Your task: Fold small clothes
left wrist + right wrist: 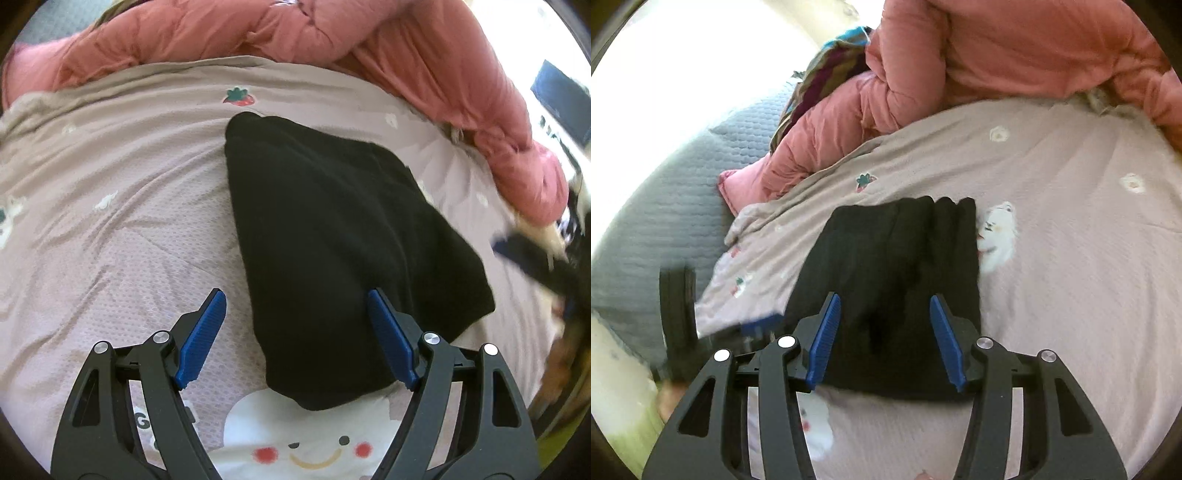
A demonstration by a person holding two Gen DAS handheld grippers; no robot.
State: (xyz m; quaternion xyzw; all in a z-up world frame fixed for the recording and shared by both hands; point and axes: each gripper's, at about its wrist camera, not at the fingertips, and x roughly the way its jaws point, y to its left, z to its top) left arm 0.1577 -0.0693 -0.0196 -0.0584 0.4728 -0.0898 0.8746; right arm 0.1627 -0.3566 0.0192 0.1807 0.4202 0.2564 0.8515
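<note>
Bed sheet carries the folded black garment; its long axis runs away from your left claw. Both claws, right claw included, gape empty over its near edge.

Two fisheye cameras, each mounted behind a pair of tongs, look steeply down and forward from close above a bed. The left wrist view faces across the pinkish printed sheet toward a salmon quilt along the far side. The right wrist view faces the same way from the other side. Both views share the folded black garment, the sheet and the quilt; each catches the other tongs at its edge, blurred.
</note>
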